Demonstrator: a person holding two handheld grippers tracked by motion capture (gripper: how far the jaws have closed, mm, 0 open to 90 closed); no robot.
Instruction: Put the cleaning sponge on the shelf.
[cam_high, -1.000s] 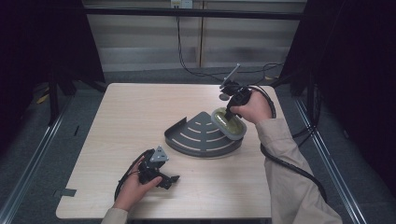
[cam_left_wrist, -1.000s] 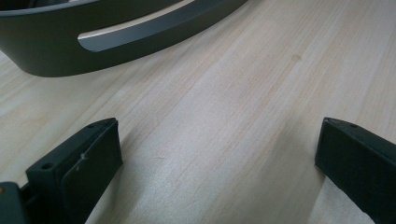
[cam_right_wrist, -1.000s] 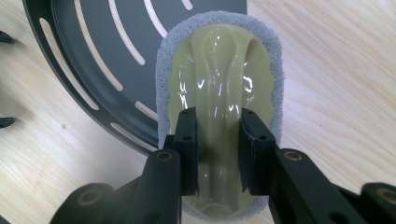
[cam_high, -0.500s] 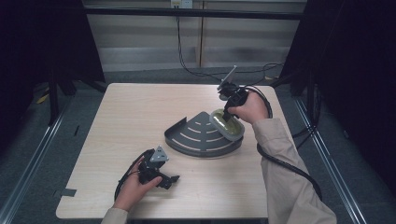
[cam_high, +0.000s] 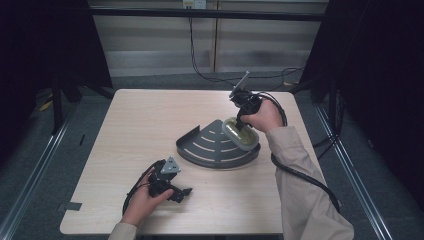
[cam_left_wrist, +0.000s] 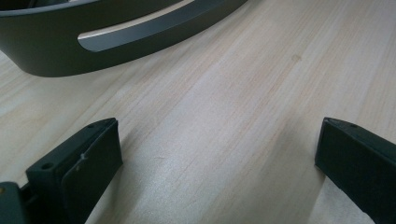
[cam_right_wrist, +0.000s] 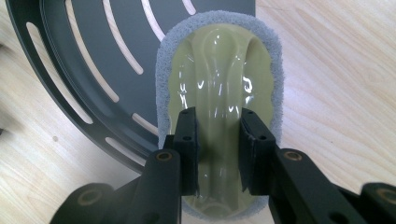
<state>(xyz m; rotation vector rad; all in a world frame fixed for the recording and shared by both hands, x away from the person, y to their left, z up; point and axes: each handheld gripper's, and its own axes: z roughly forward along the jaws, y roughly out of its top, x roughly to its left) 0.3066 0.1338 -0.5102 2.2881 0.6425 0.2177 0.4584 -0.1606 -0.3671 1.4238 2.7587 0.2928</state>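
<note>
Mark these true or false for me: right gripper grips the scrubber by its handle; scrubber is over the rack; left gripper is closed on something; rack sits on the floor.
1. The right gripper grips the scrubber by its handle ridge. True.
2. The scrubber rests over the rack. True, at its right edge.
3. The left gripper is closed on something. False: jaws wide apart, bare table between.
4. The rack sits on the floor. False: on the table.
</note>
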